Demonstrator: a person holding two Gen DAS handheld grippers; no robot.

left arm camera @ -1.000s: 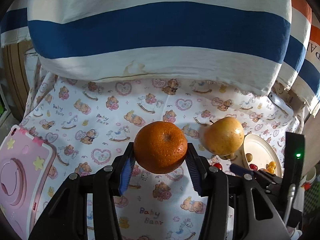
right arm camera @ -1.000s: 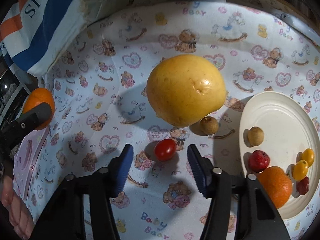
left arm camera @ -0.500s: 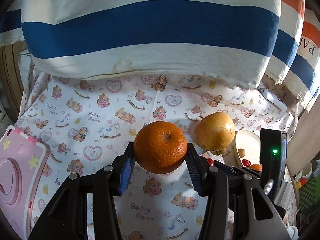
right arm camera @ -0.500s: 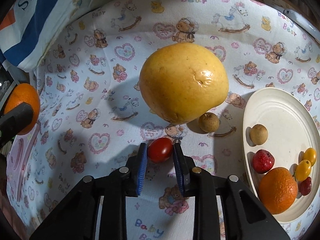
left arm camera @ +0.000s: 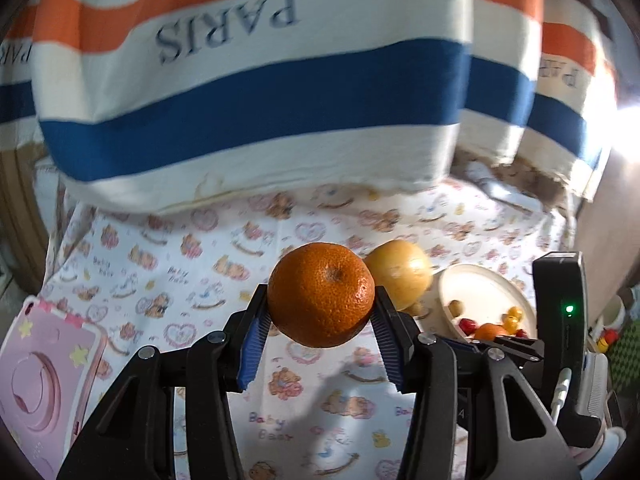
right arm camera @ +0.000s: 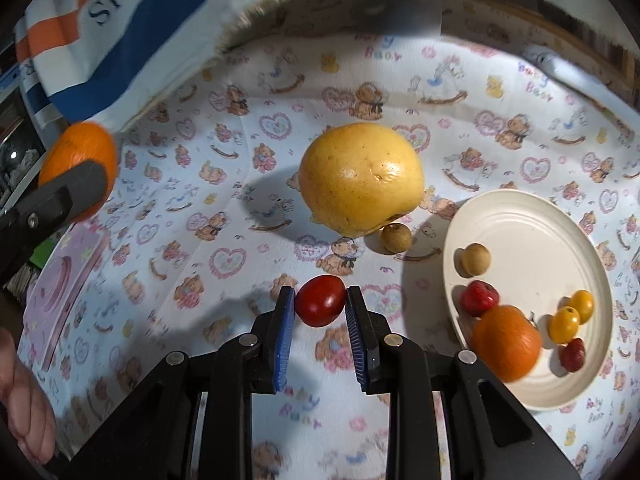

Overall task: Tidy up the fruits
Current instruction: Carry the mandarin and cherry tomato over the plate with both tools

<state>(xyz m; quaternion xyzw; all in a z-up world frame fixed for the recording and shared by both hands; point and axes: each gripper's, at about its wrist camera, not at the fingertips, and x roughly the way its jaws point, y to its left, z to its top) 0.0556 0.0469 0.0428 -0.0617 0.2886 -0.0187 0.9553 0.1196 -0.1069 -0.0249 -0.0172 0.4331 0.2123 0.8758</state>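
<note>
Currently I have the left gripper [left arm camera: 321, 334] pinching an orange [left arm camera: 321, 294] between its blue pads [left arm camera: 253, 344], one pad on each side of the fruit. I see the orange held clear above the bear-print cloth [left arm camera: 168, 280], and it also shows at the left edge of the right wrist view.

My right gripper [right arm camera: 320, 316] has its jaws drawn close together on a red cherry tomato [right arm camera: 320, 300], with both pads touching the tomato's sides. I cannot tell from these views whether the tomato rests on the cloth or is raised off it.

Positions of the remaining fruit, right wrist view:
- A large yellow grapefruit [right arm camera: 361, 178] sits on the cloth, beyond the tomato.
- A small brown round fruit [right arm camera: 396, 237] lies on the cloth, touching or just beside the grapefruit's lower right edge.
- A cream plate [right arm camera: 536, 240] lies to the right of the grapefruit. It holds a second brown round fruit [right arm camera: 475, 259], a red fruit [right arm camera: 479, 298], a second orange [right arm camera: 507, 343], two yellow cherry tomatoes [right arm camera: 572, 313] and a dark red fruit [right arm camera: 572, 355].

Other items in view:
- A pink case with stars [left arm camera: 44, 376] lies on the cloth at the left.
- A striped fabric printed PARIS [left arm camera: 256, 72] hangs over the far edge of the cloth.
</note>
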